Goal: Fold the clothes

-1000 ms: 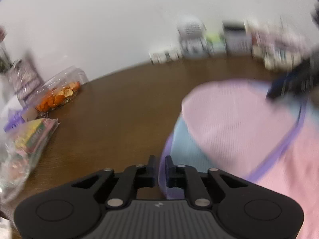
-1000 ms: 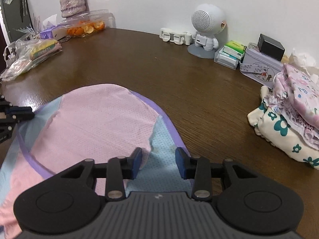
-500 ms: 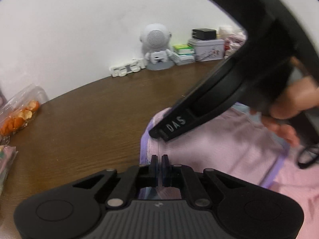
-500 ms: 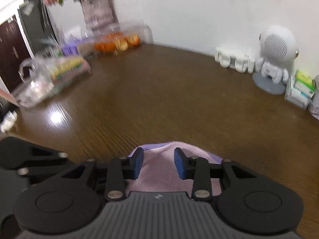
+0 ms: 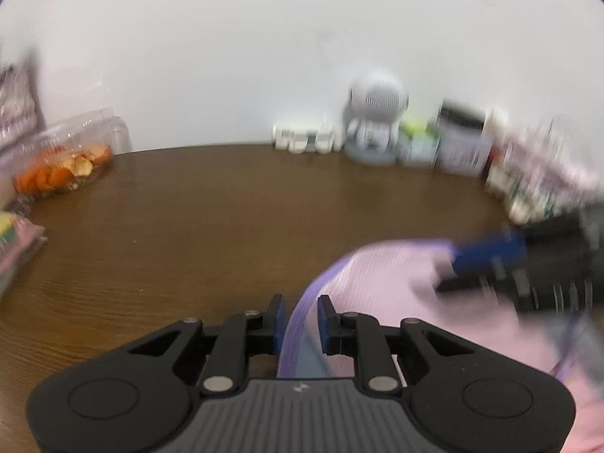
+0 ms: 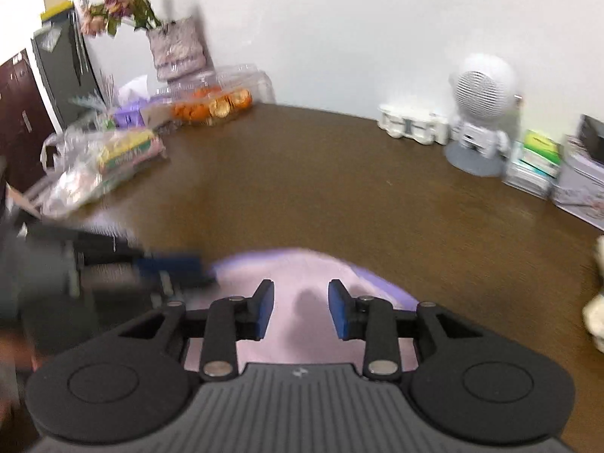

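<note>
A pink garment with lilac trim (image 5: 385,283) lies on the brown table (image 5: 211,204), its rounded folded edge toward the wall. My left gripper (image 5: 300,315) is open, its jaws either side of the lilac edge without pinching it. My right gripper (image 6: 300,307) is open and empty just above the pink cloth (image 6: 302,264). Each gripper shows blurred in the other's view: the right one (image 5: 490,264) over the cloth, the left one (image 6: 170,264) at the cloth's left edge.
A clear box of oranges (image 6: 215,102), bagged packets (image 6: 109,162) and a vase of dried flowers (image 6: 177,49) stand at the left. A white robot speaker (image 6: 479,113), small boxes (image 6: 536,162) and a pile of folded clothes (image 5: 536,181) line the wall side.
My left gripper has opened and let go of the garment's edge. The right gripper has drawn back off to the right. Both views are blurred by motion.
</note>
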{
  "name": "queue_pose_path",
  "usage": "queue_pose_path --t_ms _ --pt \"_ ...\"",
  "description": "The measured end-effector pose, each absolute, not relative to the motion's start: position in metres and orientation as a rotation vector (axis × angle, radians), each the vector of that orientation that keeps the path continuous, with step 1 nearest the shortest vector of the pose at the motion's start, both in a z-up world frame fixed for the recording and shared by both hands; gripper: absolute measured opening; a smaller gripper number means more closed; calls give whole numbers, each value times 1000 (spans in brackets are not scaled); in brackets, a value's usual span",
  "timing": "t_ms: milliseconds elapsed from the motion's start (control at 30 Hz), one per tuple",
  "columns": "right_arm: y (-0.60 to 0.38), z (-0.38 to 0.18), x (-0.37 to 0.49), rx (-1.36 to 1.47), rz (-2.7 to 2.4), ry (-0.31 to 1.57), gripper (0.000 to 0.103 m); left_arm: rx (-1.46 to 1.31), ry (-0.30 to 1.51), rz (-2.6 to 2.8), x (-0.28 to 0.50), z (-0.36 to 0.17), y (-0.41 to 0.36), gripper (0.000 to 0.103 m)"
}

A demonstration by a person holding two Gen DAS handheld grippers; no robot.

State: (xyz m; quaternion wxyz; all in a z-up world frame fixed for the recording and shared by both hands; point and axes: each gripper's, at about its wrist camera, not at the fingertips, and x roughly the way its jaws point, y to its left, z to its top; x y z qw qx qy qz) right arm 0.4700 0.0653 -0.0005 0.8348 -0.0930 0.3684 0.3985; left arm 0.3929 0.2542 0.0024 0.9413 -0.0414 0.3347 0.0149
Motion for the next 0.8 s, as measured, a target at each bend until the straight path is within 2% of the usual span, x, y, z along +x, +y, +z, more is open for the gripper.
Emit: queue_pose_path --t_ms 67,133,300,400,500,567,600,700,800 --pt "49 -3 463 -237 831 791 34 -112 681 7 398 5 256 15" --pt "35 -8 456 -257 821 794 34 -72 702 14 404 0 248 6" --pt "19 -15 446 -285 802 785 34 138 725 88 412 -11 224 5" --pt "22 -9 449 -269 811 790 34 96 686 77 412 -1 222 6" --pt "38 5 462 -182 787 712 34 30 643 46 426 10 216 6" --pt "55 9 480 -121 778 719 30 37 656 47 439 11 209 5" --pt "64 9 489 -99 767 728 24 52 668 50 446 9 206 5" --pt "84 4 510 -71 711 757 14 60 725 54 463 -5 204 2" --pt "87 -9 522 -24 711 801 12 82 722 42 465 -14 206 2"
